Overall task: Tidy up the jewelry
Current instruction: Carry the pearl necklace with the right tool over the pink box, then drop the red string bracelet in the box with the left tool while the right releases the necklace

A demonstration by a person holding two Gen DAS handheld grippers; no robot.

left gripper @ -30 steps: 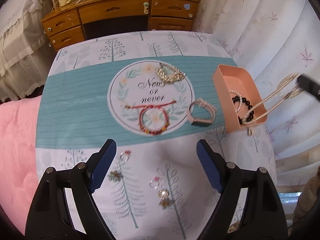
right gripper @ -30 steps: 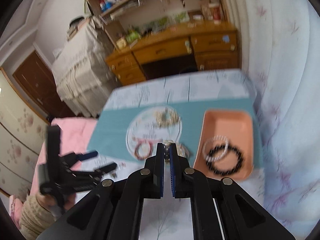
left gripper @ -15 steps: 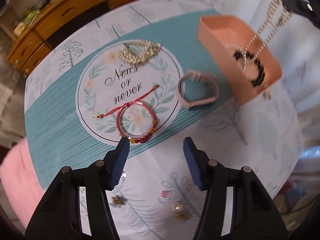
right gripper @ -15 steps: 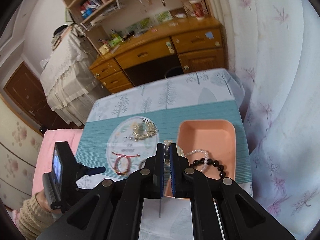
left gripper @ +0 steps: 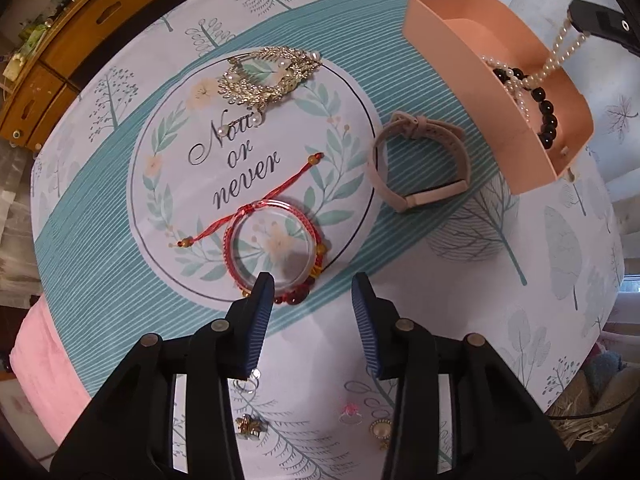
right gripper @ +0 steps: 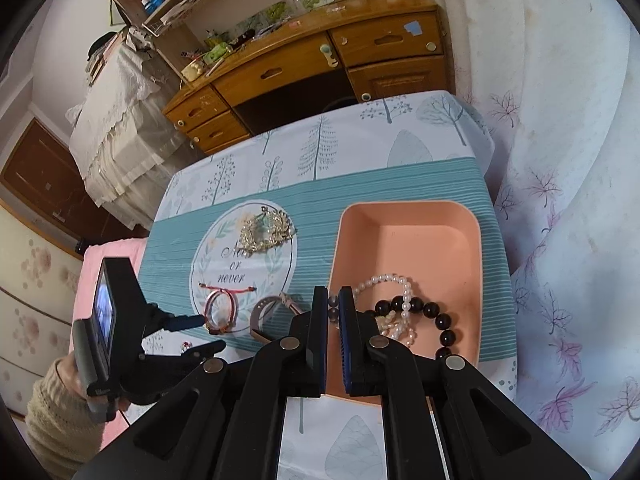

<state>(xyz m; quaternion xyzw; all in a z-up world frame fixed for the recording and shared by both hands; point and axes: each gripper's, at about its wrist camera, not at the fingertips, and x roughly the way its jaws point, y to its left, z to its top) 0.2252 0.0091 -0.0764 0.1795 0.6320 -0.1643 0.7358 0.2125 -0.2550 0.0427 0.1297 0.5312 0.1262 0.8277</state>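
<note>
A peach tray [left gripper: 448, 46] [right gripper: 436, 236] stands at the table's right and holds a black bead bracelet [left gripper: 546, 114] [right gripper: 436, 318]. My right gripper [right gripper: 333, 308] [left gripper: 600, 26] is shut on a pearl necklace [left gripper: 560, 52] [right gripper: 390, 284], whose lower end lies in the tray. My left gripper [left gripper: 313, 284] is open just above the near edge of a red cord bracelet [left gripper: 272, 248] [right gripper: 218, 312]. A pink watch band [left gripper: 416, 164] [right gripper: 266, 316] and a gold leaf brooch [left gripper: 266, 76] [right gripper: 266, 232] lie on the cloth.
Small rings and earrings [left gripper: 352, 416] lie on the cloth under my left gripper. A wooden desk [right gripper: 304, 64] stands behind the table, a curtain [right gripper: 560, 160] on the right and pink bedding [left gripper: 44, 356] at the left.
My left gripper has moved down and forward to the red cord bracelet. My right gripper has lowered the pearl necklace, so more of it lies in the tray.
</note>
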